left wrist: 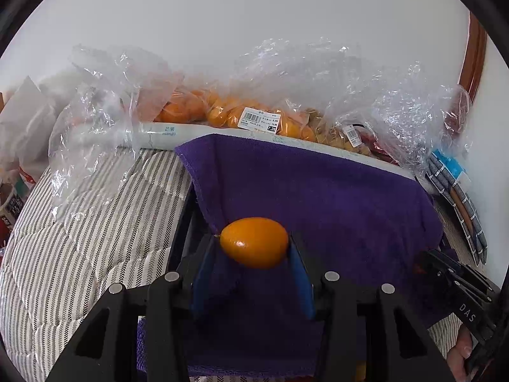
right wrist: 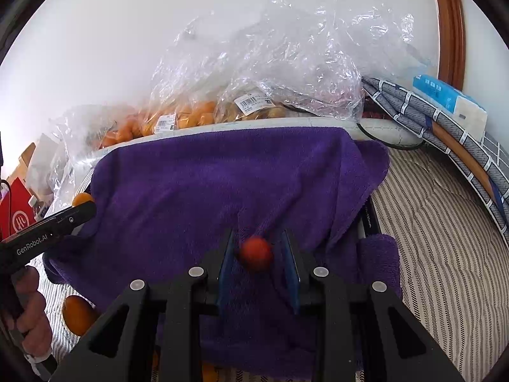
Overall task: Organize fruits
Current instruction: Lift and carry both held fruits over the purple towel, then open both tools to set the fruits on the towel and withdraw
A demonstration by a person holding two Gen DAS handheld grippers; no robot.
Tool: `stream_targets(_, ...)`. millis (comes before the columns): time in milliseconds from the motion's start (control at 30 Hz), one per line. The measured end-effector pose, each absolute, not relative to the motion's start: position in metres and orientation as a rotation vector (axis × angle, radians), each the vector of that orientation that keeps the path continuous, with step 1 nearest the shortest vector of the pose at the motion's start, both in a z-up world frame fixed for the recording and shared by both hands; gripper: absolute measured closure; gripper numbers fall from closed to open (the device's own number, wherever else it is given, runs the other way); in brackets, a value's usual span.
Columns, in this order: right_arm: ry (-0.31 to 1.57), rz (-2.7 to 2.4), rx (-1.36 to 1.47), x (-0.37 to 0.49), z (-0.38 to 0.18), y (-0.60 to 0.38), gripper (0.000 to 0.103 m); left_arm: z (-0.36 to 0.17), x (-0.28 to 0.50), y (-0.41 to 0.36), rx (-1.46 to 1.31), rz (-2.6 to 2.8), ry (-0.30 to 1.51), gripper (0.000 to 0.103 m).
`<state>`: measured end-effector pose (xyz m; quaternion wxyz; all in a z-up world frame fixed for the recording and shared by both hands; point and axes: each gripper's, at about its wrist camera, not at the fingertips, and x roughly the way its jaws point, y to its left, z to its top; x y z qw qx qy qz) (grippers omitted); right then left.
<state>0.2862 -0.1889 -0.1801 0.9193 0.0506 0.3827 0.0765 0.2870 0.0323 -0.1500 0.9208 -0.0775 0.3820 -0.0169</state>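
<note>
My left gripper (left wrist: 254, 245) is shut on an oval orange kumquat (left wrist: 254, 242) and holds it above a purple towel (left wrist: 318, 197). In the right wrist view, my right gripper (right wrist: 258, 251) has a small red fruit (right wrist: 256, 253) between its blue pads, blurred; a gap shows on each side, so I cannot tell whether the pads grip it. The towel (right wrist: 222, 184) lies under it. The left gripper's finger (right wrist: 63, 219) shows at the left with the kumquat (right wrist: 82, 198) behind it. Clear bags of orange fruit (left wrist: 229, 113) lie at the back.
A white tray rim (left wrist: 165, 132) labelled mango sits behind the towel. Crumpled clear bags (right wrist: 286, 63) pile against the white wall. A striped quilt (left wrist: 79, 238) covers the surface. A loose orange fruit (right wrist: 76, 315) lies at lower left. A tissue pack (right wrist: 451, 102) sits on a folded grey cloth (right wrist: 445, 133) at right.
</note>
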Motion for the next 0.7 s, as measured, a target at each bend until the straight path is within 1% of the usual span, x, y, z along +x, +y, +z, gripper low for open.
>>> stream_targets(33,0.785,0.158,0.107,0.286,-0.18,-0.189,0.073,-0.151,0.288,0.032,-0.161,-0.034,0.785,0.059)
stream_targets(100,0.779,0.157,0.111,0.285,-0.179,-0.191,0.068,-0.152,0.288,0.032,-0.163,-0.037,0.788,0.059)
stream_targets(167,0.765,0.155,0.113,0.283,-0.177,-0.191,0.057,-0.152,0.288,0.031,-0.159,-0.04,0.788,0.059)
stream_targets(333,0.747,0.15,0.111,0.281,-0.174,-0.19,0.045,-0.153,0.287,0.03,-0.156,-0.046,0.79,0.059)
stream_targets(467,0.735,0.137,0.102,0.279,-0.172,-0.19,0.045,-0.154,0.286,0.028,-0.146,-0.052,0.783,0.059)
stream_targets(500,0.727,0.136,0.101,0.278,-0.171,-0.19,0.045,-0.153,0.286,0.028,-0.143,-0.055,0.78,0.058)
stream_targets(533,0.721,0.135,0.1,0.277,-0.171,-0.19,0.045,-0.153,0.285,0.028,-0.138,-0.058,0.778,0.055)
stream_targets(700,0.704,0.13,0.097,0.275,-0.169,-0.191,0.045,-0.15,0.282,0.03,-0.152,-0.075,0.761,0.053)
